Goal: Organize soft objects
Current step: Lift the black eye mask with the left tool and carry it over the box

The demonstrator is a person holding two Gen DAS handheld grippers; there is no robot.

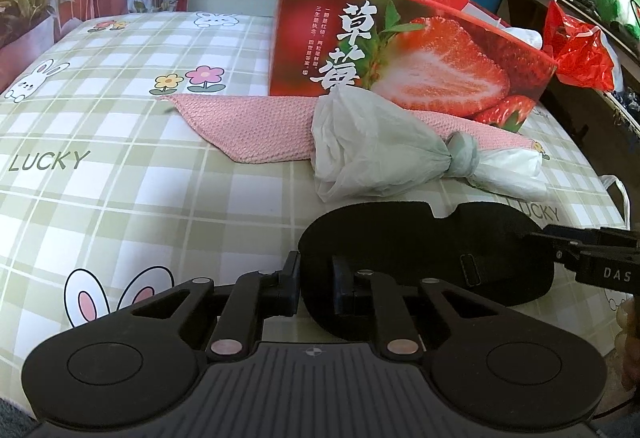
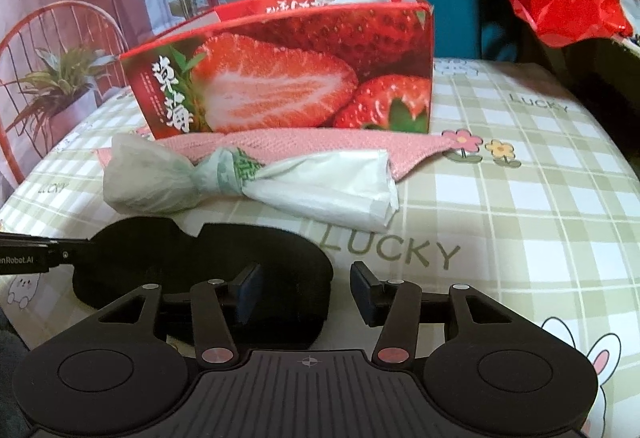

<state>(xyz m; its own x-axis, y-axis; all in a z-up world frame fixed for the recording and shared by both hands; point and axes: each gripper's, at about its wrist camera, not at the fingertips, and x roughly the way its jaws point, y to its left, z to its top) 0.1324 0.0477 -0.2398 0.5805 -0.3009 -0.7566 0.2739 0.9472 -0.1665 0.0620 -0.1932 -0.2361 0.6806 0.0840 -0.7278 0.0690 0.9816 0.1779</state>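
A black eye mask [image 1: 420, 258] lies flat on the checked bed [image 1: 120, 166], near its front edge, well in front of the strawberry box [image 1: 400, 50]. The left tongs [image 1: 316, 288] are clamped on the mask's left rim. The right tongs [image 2: 306, 292] stand apart, pressing nothing, at the mask's right end. Between mask and box lie a knotted plastic bag [image 1: 384, 150] and a pink cloth [image 1: 248, 126]. Open bedding lies left of the box
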